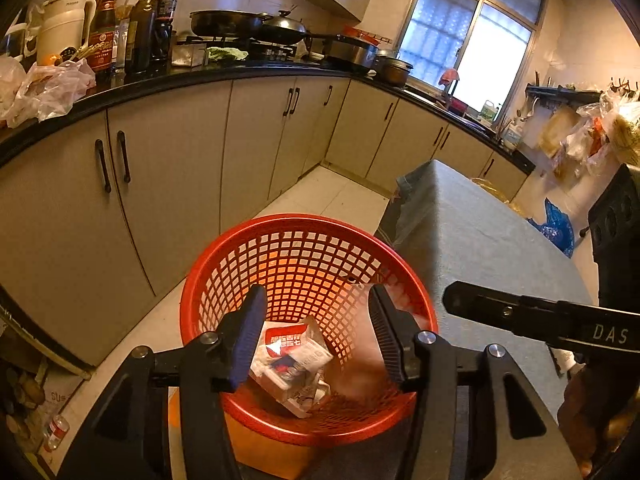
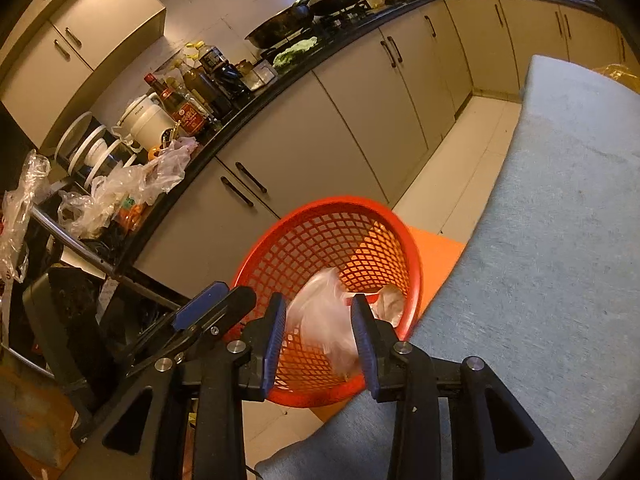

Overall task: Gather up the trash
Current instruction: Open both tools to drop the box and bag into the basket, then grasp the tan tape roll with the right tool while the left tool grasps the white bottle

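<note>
Over the red basket [image 1: 308,240] both claws stand part-open, left claw [image 1: 316,336] empty, right claw [image 2: 320,332] straddling a blurred plastic wrapper [image 2: 324,320], positioned so trash drops inside.

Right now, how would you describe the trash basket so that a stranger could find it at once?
Look along the beige kitchen cabinets to the grey cloth-covered table. On the floor beside the table's edge stands the round red basket with lattice walls, already holding crumpled packaging. Nothing else on the floor nearby is bright red and perforated.
</note>
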